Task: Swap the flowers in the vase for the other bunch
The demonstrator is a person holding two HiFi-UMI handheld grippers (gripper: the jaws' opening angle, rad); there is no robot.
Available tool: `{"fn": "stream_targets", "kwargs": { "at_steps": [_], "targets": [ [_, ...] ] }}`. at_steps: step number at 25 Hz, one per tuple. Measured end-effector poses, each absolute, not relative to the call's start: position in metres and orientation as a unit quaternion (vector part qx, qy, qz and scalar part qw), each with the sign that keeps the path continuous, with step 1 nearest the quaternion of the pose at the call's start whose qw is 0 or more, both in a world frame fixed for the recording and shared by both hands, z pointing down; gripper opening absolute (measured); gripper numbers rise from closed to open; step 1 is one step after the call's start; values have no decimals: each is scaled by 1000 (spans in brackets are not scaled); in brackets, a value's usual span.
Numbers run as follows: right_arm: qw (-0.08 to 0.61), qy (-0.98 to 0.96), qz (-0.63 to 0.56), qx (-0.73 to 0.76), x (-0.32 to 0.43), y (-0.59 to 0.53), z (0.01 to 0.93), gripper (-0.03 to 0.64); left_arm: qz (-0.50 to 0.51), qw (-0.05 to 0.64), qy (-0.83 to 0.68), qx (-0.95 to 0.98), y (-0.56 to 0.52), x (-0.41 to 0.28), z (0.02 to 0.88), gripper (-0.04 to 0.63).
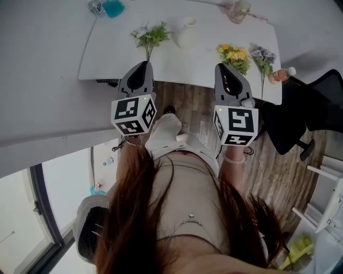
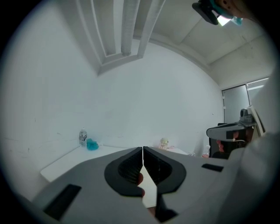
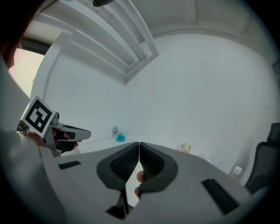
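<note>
A white vase stands upright on the white table, and I see no flowers in it. To its left lies a green bunch with white blooms. A yellow bunch and a purple sprig lie near the table's front edge at the right. My left gripper hovers in front of the table below the green bunch, jaws shut and empty. My right gripper is held just before the yellow bunch, also shut with nothing in it.
At the table's back left are a small bottle and a teal object, and at the back right a pinkish jar. A small bottle stands at the right end. A black office chair stands on the wooden floor to the right.
</note>
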State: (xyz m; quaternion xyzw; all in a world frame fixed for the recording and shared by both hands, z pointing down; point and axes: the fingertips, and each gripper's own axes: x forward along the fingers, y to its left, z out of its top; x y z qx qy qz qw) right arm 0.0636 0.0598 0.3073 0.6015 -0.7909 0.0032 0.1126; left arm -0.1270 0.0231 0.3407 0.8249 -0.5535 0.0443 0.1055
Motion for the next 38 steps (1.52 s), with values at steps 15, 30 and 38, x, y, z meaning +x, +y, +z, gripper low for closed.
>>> {"fn": "stream_targets", "kwargs": {
  "at_steps": [15, 30, 38],
  "targets": [
    [101, -791, 11, 603, 72, 112, 312, 27, 46, 92, -553, 827, 85, -120, 333, 3],
    [90, -788, 16, 609, 90, 137, 319, 26, 55, 80, -553, 827, 106, -107, 343, 3],
    [99, -781, 33, 616, 91, 132, 330, 26, 61, 78, -554, 827, 105, -103, 354, 3]
  ]
}}
